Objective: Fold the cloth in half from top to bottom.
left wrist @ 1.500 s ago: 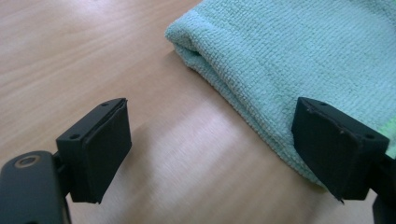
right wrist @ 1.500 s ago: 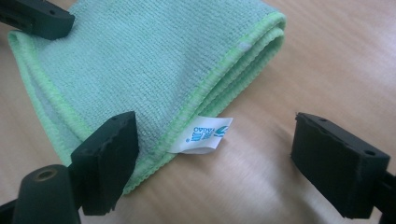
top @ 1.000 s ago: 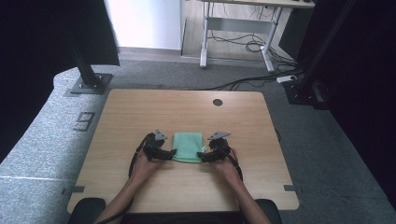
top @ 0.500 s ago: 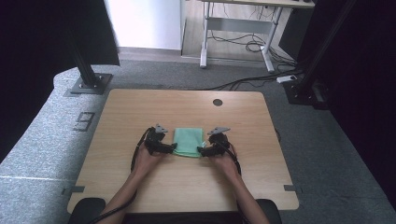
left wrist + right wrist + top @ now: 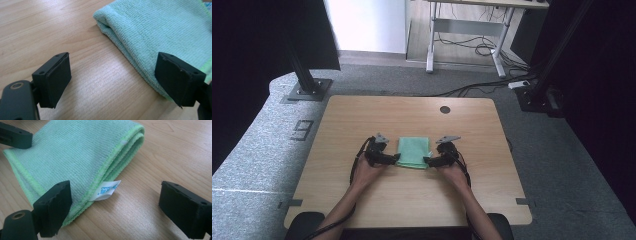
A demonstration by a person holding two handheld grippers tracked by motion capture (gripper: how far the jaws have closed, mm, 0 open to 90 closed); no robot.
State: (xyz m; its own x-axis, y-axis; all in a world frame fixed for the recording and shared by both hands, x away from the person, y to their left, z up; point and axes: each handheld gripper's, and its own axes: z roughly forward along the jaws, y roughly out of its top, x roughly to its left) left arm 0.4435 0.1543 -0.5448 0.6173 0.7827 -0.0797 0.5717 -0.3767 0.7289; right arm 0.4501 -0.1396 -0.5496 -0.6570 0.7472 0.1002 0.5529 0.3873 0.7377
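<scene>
**Both tongs open at the near corners of the folded cloth**

High view: a folded green cloth lies flat on the table, nearer the person's edge than the round hole beyond it. The left tongs sit at the cloth's near left corner and the right tongs at its near right corner, each held low by a hand coming in from the person's side.

Left gripper view: the left tongs stand wide open. One jaw is over bare wood beside the cloth; the other hangs at the cloth's folded edge. Whether that jaw touches the fabric I cannot tell, but nothing is pinched.

Right gripper view: the right tongs are likewise wide open. One jaw overlaps the cloth's near corner, the other stands on bare wood well clear of it. A small white label sticks out from the layered edge between the jaws.

The step in hand looks like lining up for a two-corner grasp. Next, each pair of tongs probably needs to straddle its corner and close on the layers before any lift, taking care not to pinch only the top layer.
</scene>
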